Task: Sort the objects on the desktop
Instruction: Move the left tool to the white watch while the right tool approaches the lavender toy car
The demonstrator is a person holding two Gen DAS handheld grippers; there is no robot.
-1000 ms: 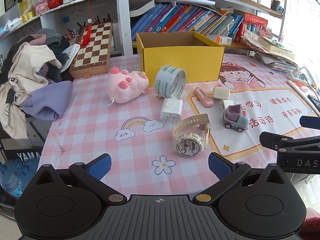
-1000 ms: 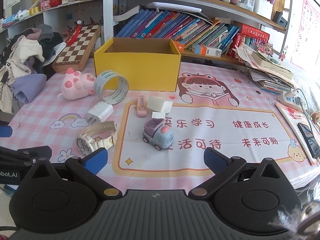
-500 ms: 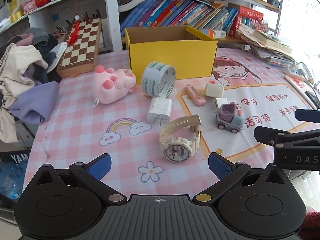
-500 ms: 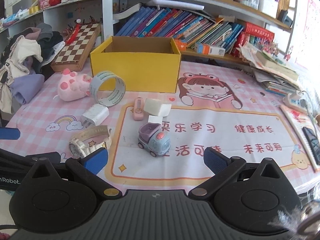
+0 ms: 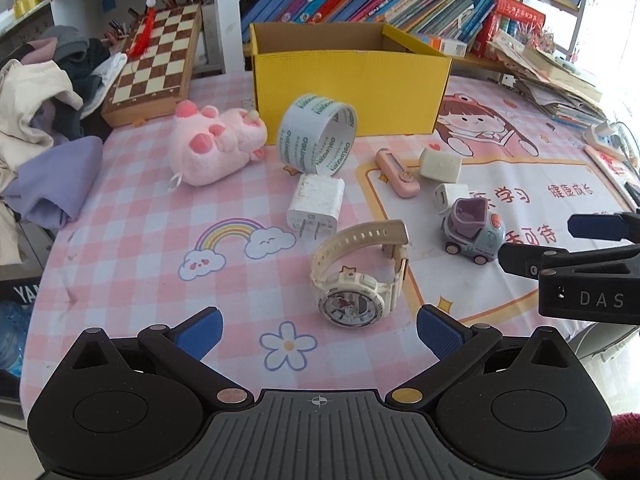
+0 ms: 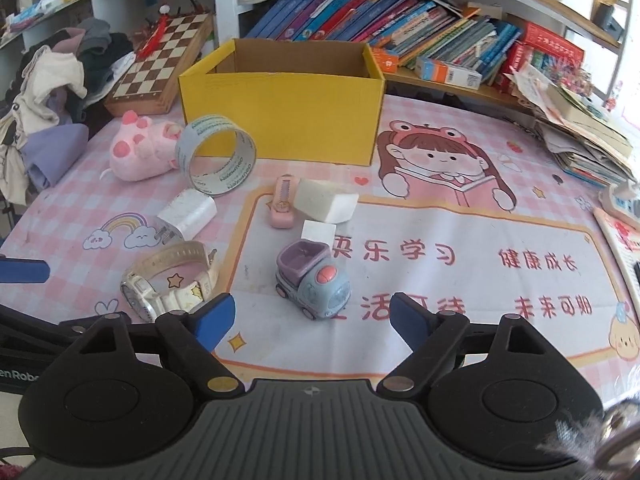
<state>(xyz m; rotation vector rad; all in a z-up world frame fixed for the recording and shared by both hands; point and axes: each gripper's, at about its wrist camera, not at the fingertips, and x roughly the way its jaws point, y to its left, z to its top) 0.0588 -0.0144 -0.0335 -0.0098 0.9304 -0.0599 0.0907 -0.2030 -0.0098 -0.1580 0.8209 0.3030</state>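
Note:
A cream wristwatch (image 5: 356,276) (image 6: 168,280) lies just ahead of my open left gripper (image 5: 318,334), nothing between its fingers. A small blue and purple toy car (image 6: 312,280) (image 5: 472,232) stands just beyond my right gripper (image 6: 312,320); its jaws are closing with nothing between the pads. Further back lie a white charger (image 5: 316,204), a tape roll (image 5: 318,138), a pink plush (image 5: 214,146), a pink stapler-like item (image 6: 282,206), a white eraser block (image 6: 326,200) and a small white cube (image 6: 318,232). An open yellow box (image 6: 282,104) stands behind them.
A chessboard (image 5: 158,64) leans at the back left beside a heap of clothes (image 5: 44,100). Books (image 6: 384,28) fill the shelf behind the box. Stacked papers (image 6: 580,132) and a power strip (image 5: 604,132) sit at the right. The table edge runs along the left.
Both grippers have come closer to the table objects, which now look larger. The right gripper's fingers stand closer together than before.

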